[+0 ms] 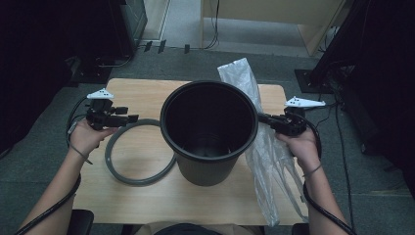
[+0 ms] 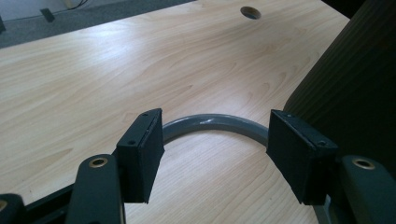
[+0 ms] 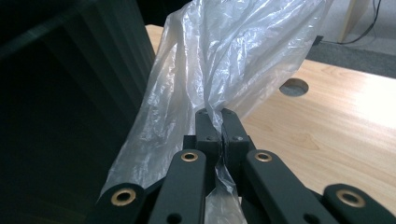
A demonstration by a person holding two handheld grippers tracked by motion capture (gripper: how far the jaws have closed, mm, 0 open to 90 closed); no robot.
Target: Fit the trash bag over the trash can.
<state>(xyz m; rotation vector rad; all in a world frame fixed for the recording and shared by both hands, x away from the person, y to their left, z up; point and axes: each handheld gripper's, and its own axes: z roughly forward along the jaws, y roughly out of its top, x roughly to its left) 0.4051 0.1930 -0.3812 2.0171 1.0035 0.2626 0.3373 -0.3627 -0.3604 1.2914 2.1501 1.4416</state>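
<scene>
the right hand-held gripper [image 3: 219,122] was clamped tight on a pinch of the clear plastic bag [image 3: 224,60], which hung just beside the black bucket [image 1: 209,132] on its right side, the rest of it trailing down over the wooden surface [image 1: 142,196] toward the near edge. the left hand-held gripper [image 2: 215,154] stood wide open with nothing between its pads, hovering over the near arc of the grey ring [image 1: 139,152] that lay flat on the surface, left of the bucket and close against it.

the likely trouble was the thin film: held by a small fold only, it could slip out or tear if pulled hard, and a snag on the bucket's rim might have tipped or dragged the bucket. one grip would hardly spread the bag's mouth, so it could have bunched instead of lining the bucket. the open left hand-held gripper might also have nudged the ring aside before closing on it.
</scene>
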